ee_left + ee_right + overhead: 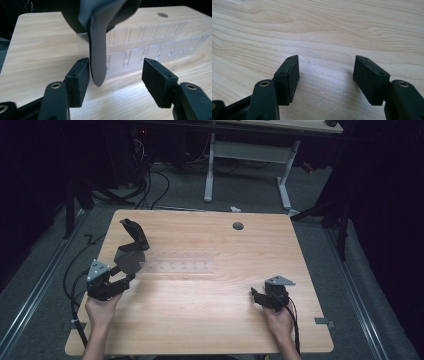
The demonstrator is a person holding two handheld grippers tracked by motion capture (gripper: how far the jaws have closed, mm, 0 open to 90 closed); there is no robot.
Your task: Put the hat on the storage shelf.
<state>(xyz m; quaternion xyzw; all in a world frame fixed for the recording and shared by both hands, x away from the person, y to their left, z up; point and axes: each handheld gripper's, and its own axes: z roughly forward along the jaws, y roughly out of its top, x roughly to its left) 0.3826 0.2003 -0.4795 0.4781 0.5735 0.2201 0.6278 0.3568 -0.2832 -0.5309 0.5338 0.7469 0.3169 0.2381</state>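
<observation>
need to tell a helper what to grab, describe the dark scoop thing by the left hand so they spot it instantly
On the wooden table, look to the left side, just ahead of the left hand-held gripper. The dark scoop has a rounded grey blade and a black handle angling up and away. Beside it lies a clear plastic tray, nearly see-through, unlike the scoop.

Dark grey headphones (131, 251), clear rack (177, 266), pale wood-grain table (210, 320).

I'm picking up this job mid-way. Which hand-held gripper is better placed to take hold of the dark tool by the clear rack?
Left. The left hand-held gripper stands open with the dark tool between its jaws. The right hand-held gripper sits apart, over bare table.
</observation>
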